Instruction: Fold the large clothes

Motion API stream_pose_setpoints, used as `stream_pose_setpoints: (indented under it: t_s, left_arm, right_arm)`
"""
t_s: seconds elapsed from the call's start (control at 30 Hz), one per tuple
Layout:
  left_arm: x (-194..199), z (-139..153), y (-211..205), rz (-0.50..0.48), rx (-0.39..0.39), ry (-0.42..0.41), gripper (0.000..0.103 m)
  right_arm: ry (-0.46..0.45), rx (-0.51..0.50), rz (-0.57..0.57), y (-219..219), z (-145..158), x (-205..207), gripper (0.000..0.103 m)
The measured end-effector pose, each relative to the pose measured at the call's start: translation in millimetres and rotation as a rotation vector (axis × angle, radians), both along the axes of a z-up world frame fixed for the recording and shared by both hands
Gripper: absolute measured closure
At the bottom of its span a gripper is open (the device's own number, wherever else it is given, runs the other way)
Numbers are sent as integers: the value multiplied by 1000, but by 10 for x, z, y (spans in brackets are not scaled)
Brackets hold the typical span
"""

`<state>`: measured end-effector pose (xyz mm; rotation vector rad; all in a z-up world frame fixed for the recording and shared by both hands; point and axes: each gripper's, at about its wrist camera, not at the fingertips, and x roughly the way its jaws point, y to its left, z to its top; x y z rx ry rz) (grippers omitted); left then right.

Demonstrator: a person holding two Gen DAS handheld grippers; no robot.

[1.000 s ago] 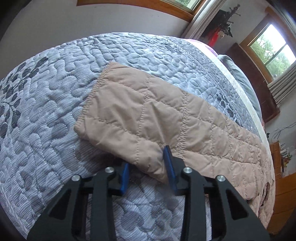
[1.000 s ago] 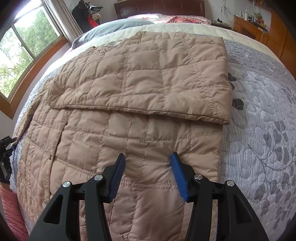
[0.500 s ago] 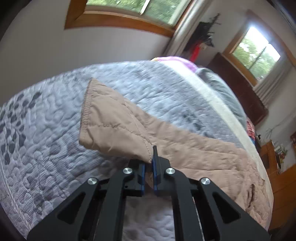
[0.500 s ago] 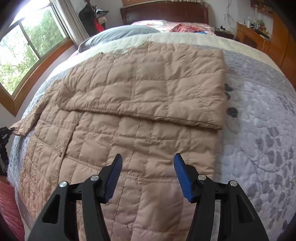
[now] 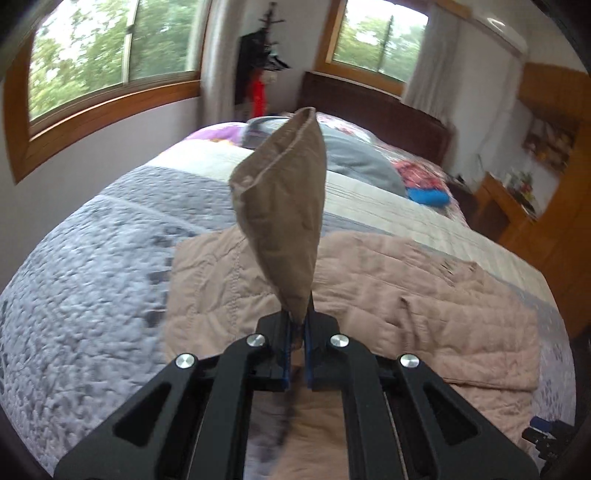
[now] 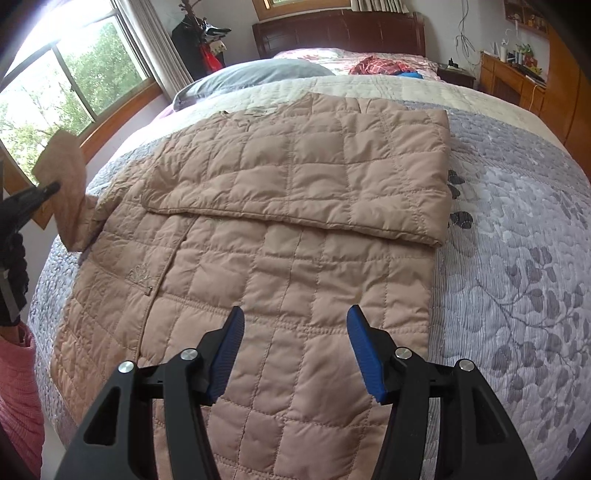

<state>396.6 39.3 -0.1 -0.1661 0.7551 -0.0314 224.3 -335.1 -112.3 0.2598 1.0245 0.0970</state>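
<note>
A tan quilted jacket (image 6: 295, 266) lies spread on the bed, its right sleeve (image 6: 332, 177) folded flat across the chest. My left gripper (image 5: 298, 325) is shut on the cuff end of the other sleeve (image 5: 284, 206), which stands lifted above the jacket body (image 5: 406, 295). From the right wrist view that raised sleeve (image 6: 68, 181) hangs at the far left with the left gripper (image 6: 48, 192) on it. My right gripper (image 6: 295, 350) hovers open above the jacket's lower half, nothing between its blue pads.
The bed carries a grey leaf-patterned quilt (image 6: 517, 240), a grey pillow (image 6: 255, 77) and colourful clothes (image 6: 384, 66) near the dark headboard (image 6: 340, 33). Windows (image 5: 110, 55) run along the left wall. Wooden furniture (image 6: 517, 81) stands to the right. A pink-sleeved arm (image 6: 18, 387) shows at lower left.
My left gripper closed on the sleeve end, lifted it off the quilt and swung it over toward the jacket body. The right gripper rose slightly and stayed open.
</note>
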Motion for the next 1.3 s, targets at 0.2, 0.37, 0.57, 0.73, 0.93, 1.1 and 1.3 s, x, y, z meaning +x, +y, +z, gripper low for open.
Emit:
stream_pose_setpoints:
  t_s: [0.2,0.37,0.57,0.73,0.93,1.1,1.3]
  left_arm:
    - [179,-309,-788,-113,53,70,99]
    - [299,-639,-1088,-146,74,127,99]
    - [342,-1010,-1314,-183,123,196,98]
    - [110,-883,-1252,-284,84,171,73]
    - [-296,-589,-968,-490,-96,155,40]
    - [-166,-490,-482,-331,-47,140,41]
    - [185,-752,31,-137,72,221,44]
  right_arm:
    - [29,11,-27,-94,-116,36,45]
    - [46,23,-39,-164,-202,62,45]
    - [48,29,-41,-188,-261,92,45]
    - [50,31,-41,-204,-279,111,45]
    - [47,13,-53,-136,-200,128,45]
    - [31,16,-8,59,48,214,45]
    - [36,89,110,557,383,693,45]
